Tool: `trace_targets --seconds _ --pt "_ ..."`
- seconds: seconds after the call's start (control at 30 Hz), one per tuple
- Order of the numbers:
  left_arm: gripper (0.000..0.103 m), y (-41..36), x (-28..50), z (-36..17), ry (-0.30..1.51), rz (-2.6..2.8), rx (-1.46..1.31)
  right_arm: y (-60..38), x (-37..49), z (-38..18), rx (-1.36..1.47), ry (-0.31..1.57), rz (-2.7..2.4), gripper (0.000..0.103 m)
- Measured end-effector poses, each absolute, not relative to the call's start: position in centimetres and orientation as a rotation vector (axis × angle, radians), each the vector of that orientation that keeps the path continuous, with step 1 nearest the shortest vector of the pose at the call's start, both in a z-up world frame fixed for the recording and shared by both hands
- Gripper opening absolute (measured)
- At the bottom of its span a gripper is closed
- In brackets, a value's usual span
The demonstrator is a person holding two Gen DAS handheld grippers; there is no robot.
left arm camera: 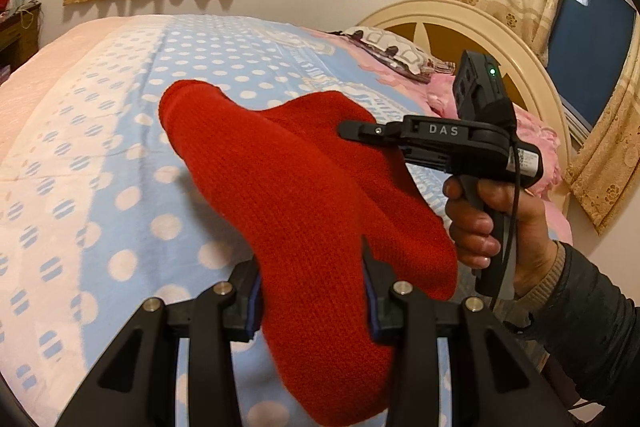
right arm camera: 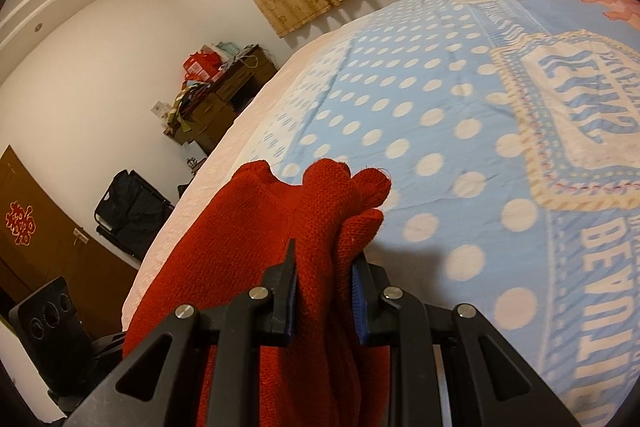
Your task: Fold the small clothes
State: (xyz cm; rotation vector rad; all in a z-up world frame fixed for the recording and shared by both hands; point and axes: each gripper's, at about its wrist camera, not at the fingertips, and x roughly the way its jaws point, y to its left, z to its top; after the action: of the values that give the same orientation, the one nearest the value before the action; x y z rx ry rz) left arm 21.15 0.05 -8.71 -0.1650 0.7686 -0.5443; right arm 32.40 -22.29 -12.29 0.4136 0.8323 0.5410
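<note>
A red knitted garment (left arm camera: 296,211) hangs in the air above the bed, held by both grippers. My left gripper (left arm camera: 312,267) is shut on its near bunched part, the cloth filling the gap between the jaws. My right gripper (left arm camera: 352,131) shows in the left wrist view as a black tool in a hand at the right, its fingers clamped on the garment's far edge. In the right wrist view my right gripper (right arm camera: 324,267) is shut on a bunch of the red garment (right arm camera: 256,247), with folds sticking out past the fingertips.
Below is a bed with a blue dotted blanket (left arm camera: 120,131) and a cream headboard (left arm camera: 472,27) with pillows at the right. A dark wooden dresser (right arm camera: 224,91) with clutter, a black bag (right arm camera: 132,211) and a brown door (right arm camera: 36,227) stand beyond the bed's far side.
</note>
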Motion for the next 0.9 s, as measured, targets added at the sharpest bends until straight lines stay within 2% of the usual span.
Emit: trace_targets --seconds 0.9 --pt "0.040 9.5 17.2 -9.1 0.725 -0.386 -0.247 -7.2 31.8 -12.0 0.337 0.885 0.731 0.022"
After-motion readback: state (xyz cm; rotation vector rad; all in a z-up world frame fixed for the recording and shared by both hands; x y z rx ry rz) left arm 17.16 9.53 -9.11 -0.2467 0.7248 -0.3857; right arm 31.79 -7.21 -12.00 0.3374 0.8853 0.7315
